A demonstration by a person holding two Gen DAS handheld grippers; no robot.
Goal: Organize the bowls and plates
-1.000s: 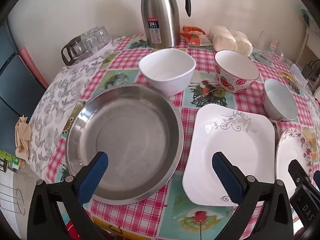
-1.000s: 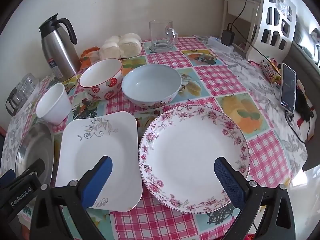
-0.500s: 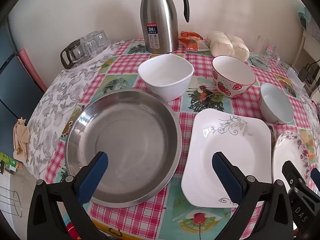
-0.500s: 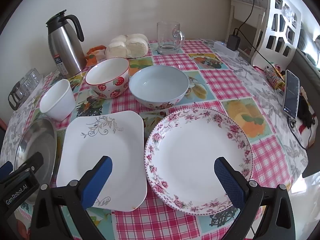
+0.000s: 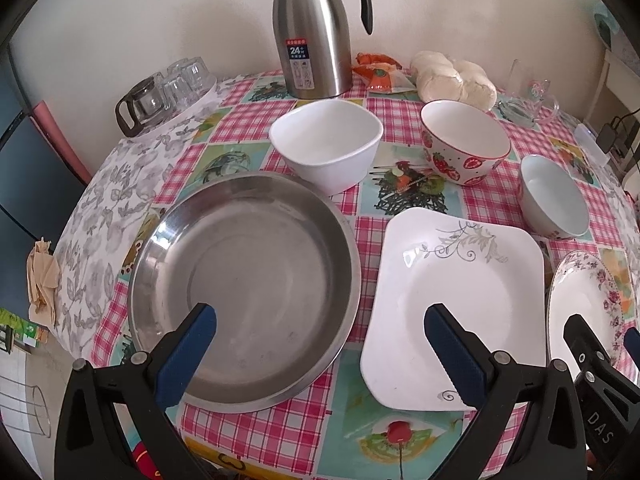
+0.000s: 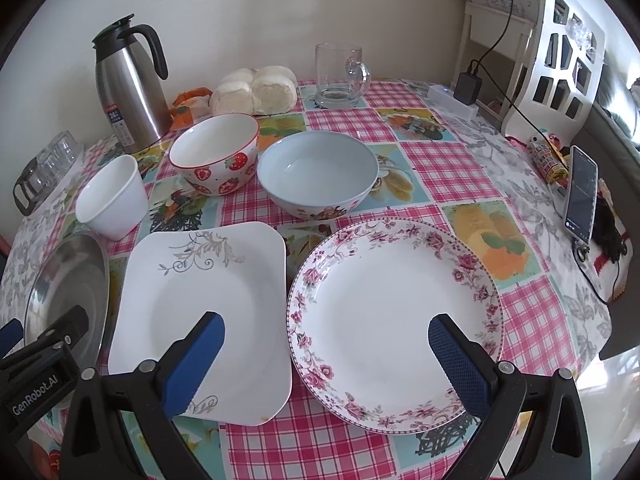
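Pink-checked cloth with fruit pictures covers the round table [image 6: 452, 168], which stands against a cream wall.

Largest of the dishes is the steel pan [image 5: 244, 284], lying flat at the near left edge. To its right lies the square white plate [image 6: 200, 304], flat, with its grey vine print toward the far side. Right of that, just beside it with a narrow strip of cloth between, lies the round flowered plate [image 6: 394, 320], also flat and face up. These three make a row along the near edge, running left to right.

Behind them stands a second row, all mouths up: the pale blue bowl [image 6: 318, 178] behind the flowered plate, the strawberry bowl [image 6: 216, 160] to its left, and the small white bowl [image 5: 326, 142] farthest left, its near side touching or just behind the pan's far rim.

Along the wall stand a steel jug [image 5: 314, 32] with its handle to the right, a bag of white buns [image 6: 256, 90], a glass mug [image 6: 338, 76], and upturned glasses [image 5: 168, 90] at the far left. A phone [image 6: 580, 196] lies at the right edge.

The left gripper [image 5: 320, 334] hangs over the gap between pan and square plate, fingers spread wide, holding nothing. The right gripper [image 6: 326, 340] hangs over the flowered plate's near left side, likewise wide and empty.
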